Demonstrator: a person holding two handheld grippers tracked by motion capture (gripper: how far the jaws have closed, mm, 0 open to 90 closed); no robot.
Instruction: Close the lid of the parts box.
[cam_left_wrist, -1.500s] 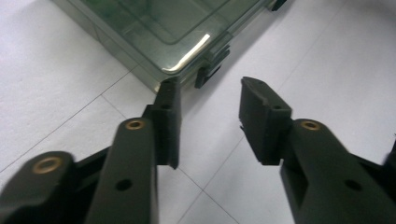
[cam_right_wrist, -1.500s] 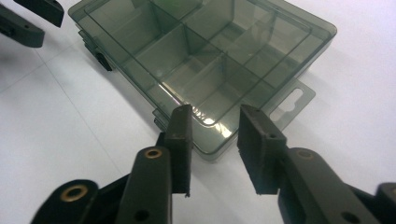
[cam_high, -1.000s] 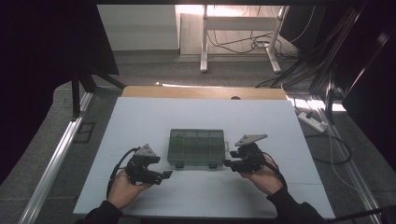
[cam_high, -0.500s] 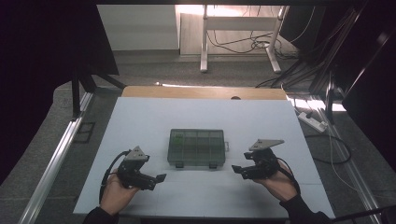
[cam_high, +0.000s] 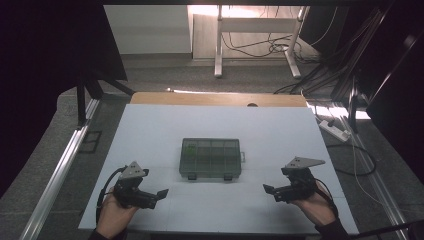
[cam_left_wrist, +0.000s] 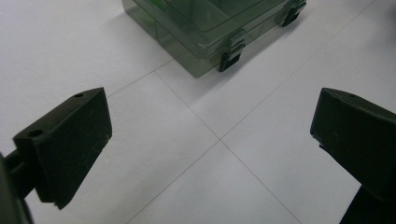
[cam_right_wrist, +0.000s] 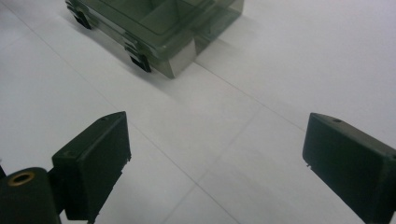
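A closed, clear green-tinted compartment box (cam_high: 211, 158) lies flat at the middle of the white table (cam_high: 215, 125), its two latches facing the near edge. My left gripper (cam_high: 161, 193) rests near the front left corner, apart from the box and pointing right. My right gripper (cam_high: 267, 189) sits at the front right, pointing left. Both have just been opening their jaws, and both stand open with nothing between them. The left gripper view has the box (cam_left_wrist: 210, 28) ahead of the left gripper (cam_left_wrist: 210, 121). The right gripper view has the box (cam_right_wrist: 159, 23) beyond the right gripper (cam_right_wrist: 217, 130).
A wooden strip (cam_high: 215, 98) runs along the table's far edge. A metal rail (cam_high: 60, 170) lies to the left on the floor. A power strip (cam_high: 336, 131) and cables lie to the right, and white desk legs (cam_high: 218, 45) stand beyond.
Both grippers have drawn away from the box's sides, the left one leftward and the right one rightward, toward the near edge. Their jaws have opened wider.
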